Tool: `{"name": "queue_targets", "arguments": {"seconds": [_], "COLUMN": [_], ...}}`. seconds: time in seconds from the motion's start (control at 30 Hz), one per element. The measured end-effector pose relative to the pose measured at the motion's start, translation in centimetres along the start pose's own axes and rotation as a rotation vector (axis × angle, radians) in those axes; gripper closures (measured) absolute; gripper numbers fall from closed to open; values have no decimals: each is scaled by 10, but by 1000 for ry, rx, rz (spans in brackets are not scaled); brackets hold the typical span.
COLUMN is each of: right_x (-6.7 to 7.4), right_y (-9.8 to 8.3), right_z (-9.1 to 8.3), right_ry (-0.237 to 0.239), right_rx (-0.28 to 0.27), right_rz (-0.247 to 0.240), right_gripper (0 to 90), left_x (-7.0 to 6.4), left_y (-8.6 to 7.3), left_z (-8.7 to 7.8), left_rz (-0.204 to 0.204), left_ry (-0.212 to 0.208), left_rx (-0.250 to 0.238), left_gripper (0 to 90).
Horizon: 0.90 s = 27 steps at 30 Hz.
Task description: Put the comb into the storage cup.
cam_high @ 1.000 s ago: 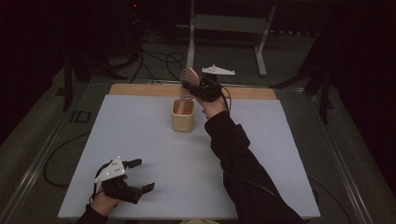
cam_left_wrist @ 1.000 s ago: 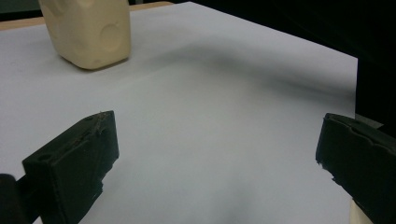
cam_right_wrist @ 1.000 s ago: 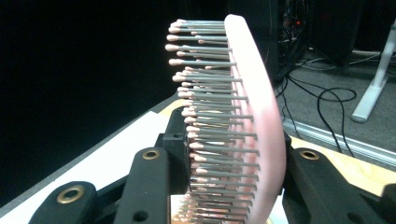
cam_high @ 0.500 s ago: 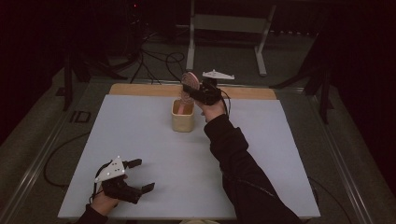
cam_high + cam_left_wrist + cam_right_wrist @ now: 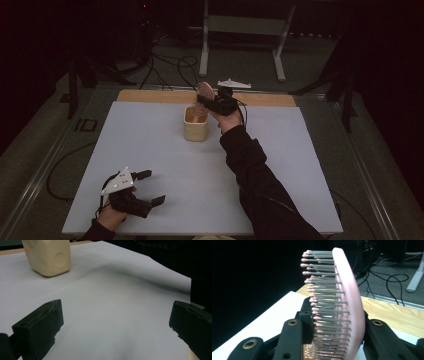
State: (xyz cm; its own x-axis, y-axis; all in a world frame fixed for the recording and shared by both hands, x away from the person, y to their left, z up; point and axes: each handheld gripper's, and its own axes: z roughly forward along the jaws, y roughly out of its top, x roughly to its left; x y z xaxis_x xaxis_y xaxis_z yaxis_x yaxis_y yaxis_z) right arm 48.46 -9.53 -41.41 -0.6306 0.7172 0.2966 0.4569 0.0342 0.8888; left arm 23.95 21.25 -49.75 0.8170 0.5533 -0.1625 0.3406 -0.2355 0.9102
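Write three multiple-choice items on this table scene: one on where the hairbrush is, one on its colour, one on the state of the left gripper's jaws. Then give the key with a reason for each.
1. Where is the hairbrush?
A. Flat on the white table top, near the front edge
B. In the right gripper, at the cream cup
C. On the floor behind the table

2. What colour is the hairbrush's back?
A. Pink
B. Green
C. Blue

3. How do the left gripper's jaws stand?
A. Shut on the cup
B. Shut on nothing
C. Open, with nothing between them

Key:
1 B: the high view shows the brush clamped in the right gripper, its lower end at the cup's mouth.
2 A: the right gripper view shows a pink back with grey, pink-tipped bristles.
3 C: the left gripper view shows bare table top between wide-set jaws.
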Motion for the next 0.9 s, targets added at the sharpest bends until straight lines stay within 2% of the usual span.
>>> {"name": "queue_targets", "arguments": {"seconds": [0.27,0.3,0.57,0.6,0.63,0.67,0.7,0.77,0.8,0.83,0.9], "right_x": [-5,-6,-12,-12,-13,-13,-14,-16,-16,-19,-21], "right_y": [0,-1,-2,-2,-2,-2,-2,-2,-2,-2,-3], "right_z": [-1,-2,-5,-5,-5,-5,-5,-6,-6,-5,-6], "right_ry": [13,-1,-17,-34,-28,-28,-32,-39,-39,-40,-50], "right_rx": [11,14,21,27,31,31,44,52,52,79,91], "right_rz": [6,9,10,1,3,3,14,28,28,47,53], "right_gripper": [637,633,620,572,506,506,399,268,268,149,106], "left_x": [0,0,0,0,0,0,0,0,0,0,0], "left_y": [0,0,0,0,0,0,0,0,0,-1,-1], "left_z": [1,1,2,2,2,2,2,2,2,2,2], "left_rz": [0,0,-2,-1,-2,-2,-1,0,0,-3,-3], "left_ry": [-7,-8,-8,-9,-9,-9,-10,-9,-9,-10,-9], "left_rx": [4,4,3,4,3,3,4,3,3,4,5], "left_gripper": [3,3,3,3,3,3,3,3,3,3,3]}}
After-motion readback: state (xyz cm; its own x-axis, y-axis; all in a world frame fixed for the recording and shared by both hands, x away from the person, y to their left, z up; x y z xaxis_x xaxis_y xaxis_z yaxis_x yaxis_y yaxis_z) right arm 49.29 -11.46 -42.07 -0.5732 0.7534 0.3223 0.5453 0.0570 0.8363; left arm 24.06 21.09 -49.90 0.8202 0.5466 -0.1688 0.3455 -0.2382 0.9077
